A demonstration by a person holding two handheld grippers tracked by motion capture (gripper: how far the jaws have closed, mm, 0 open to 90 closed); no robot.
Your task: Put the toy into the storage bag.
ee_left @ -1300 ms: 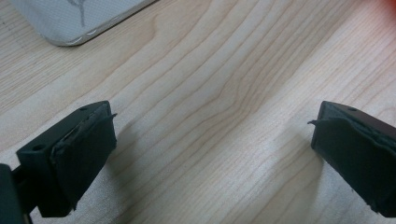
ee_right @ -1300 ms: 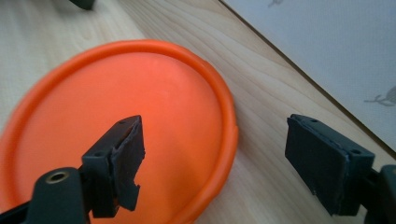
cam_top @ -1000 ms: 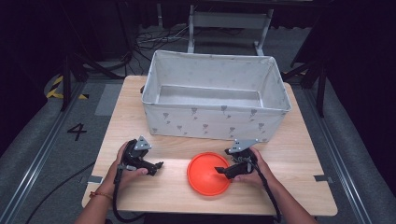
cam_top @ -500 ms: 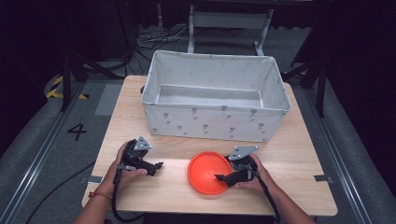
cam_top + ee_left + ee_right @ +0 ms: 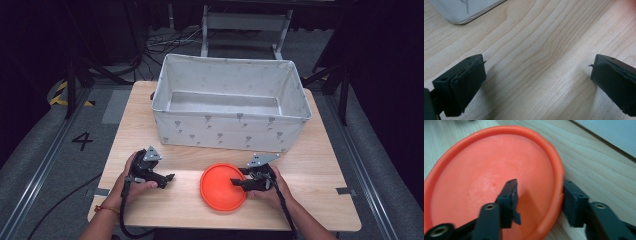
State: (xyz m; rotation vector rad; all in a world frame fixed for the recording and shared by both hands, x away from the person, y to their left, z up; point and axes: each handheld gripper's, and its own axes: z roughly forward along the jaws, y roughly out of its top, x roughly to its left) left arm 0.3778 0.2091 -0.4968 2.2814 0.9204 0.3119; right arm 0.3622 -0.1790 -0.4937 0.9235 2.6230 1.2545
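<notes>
From the high view, a round orange plastic plate (image 5: 223, 186) lies flat on the light wooden table (image 5: 320, 165), near the person's edge and in front of a large white fabric bin with a grey print (image 5: 231, 107). The bin stands open at the top and its floor looks bare. The right gripper (image 5: 239, 182) reaches in from the plate's right side, its jaws pointing left across the rim, so this hand is plainly the nearer one. The left gripper (image 5: 169, 177) sits well apart to the plate's left, over bare wood, its jaws pointing right toward the plate.

In the left gripper view, the two black jaws stand spread wide with nothing but wood grain between them. A corner of the white bin (image 5: 464, 11) shows at the top left.

In the right gripper view, the right gripper (image 5: 540, 200) straddles the near rim of the orange plate (image 5: 486, 175): one jaw hangs over the plate's inner face, the other sits outside the rim on the table side. The jaws are parted with the rim between them, not yet pinching it. A closing squeeze here would likely catch the rim, and the bin lies just beyond as the probable place to carry it.
</notes>
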